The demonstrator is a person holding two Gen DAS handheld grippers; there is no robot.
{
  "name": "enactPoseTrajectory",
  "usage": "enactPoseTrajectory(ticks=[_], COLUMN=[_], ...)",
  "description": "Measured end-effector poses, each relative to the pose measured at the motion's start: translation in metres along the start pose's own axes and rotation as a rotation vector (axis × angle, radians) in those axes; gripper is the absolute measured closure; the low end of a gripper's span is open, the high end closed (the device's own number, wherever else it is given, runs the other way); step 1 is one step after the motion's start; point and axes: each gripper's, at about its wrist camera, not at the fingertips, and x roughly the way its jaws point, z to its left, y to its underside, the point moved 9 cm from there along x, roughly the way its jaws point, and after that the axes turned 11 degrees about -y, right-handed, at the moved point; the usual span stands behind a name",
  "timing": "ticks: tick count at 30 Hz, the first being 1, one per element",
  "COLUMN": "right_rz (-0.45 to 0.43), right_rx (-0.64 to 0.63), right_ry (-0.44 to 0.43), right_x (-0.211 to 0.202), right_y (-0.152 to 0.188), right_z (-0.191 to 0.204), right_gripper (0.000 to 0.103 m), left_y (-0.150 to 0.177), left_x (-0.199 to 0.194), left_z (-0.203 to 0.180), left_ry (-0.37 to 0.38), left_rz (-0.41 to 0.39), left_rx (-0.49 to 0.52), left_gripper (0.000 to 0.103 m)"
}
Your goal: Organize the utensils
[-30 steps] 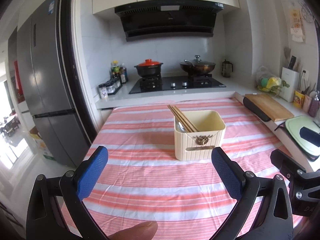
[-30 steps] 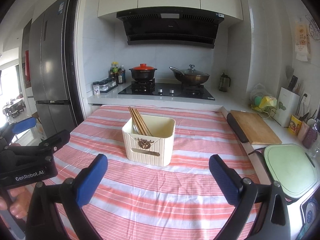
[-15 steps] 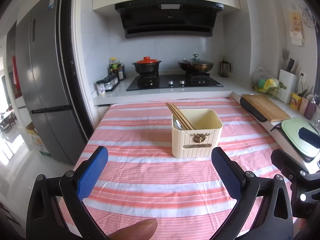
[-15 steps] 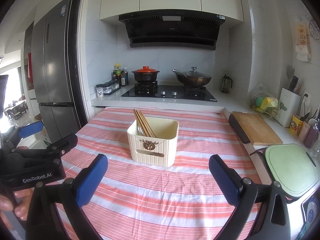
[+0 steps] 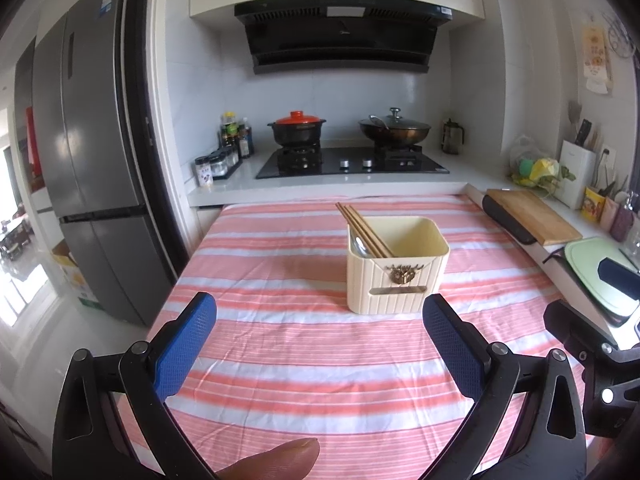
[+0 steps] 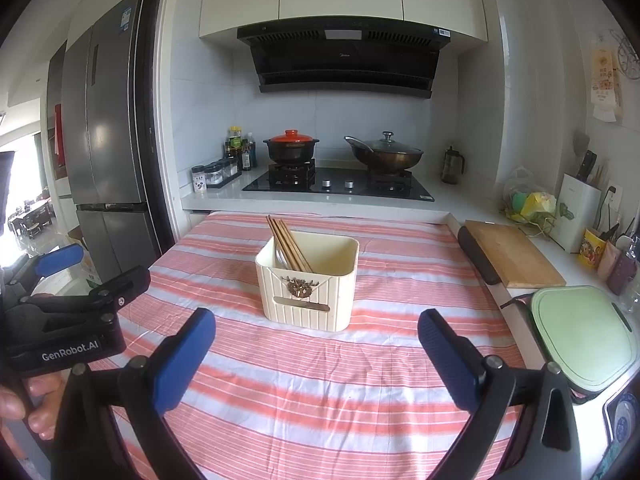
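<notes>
Both grippers have drawn back from the cream utensil holder (image 5: 396,266) over the past second, and it now sits smaller in each view, near the middle of the striped table (image 5: 280,344). The left gripper (image 5: 320,340) and right gripper (image 6: 316,344) hang before it, fingers wide apart and empty. Chopsticks (image 6: 289,245) and a spoon (image 5: 360,246) stand inside (sorting apparently finished).

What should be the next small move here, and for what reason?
Probably pull both grippers clear and stop. The chopsticks and a spoon already stand in the holder; no loose utensil shows on the cloth. The left gripper and right gripper are open and empty.
</notes>
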Motion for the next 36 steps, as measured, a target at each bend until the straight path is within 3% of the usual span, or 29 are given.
enactPoseTrajectory(ticks=[36], right_rz=[0.0], right_rx=[-0.006], right_ry=[-0.006], right_x=[-0.0024], right_y=[-0.0015], right_z=[0.0051], right_gripper=[0.0], left_y=[-0.0013], left_x=[-0.0016], left_z=[-0.0035], left_ry=[0.006], left_rz=[0.003], left_rx=[-0.003], left_gripper=[0.0])
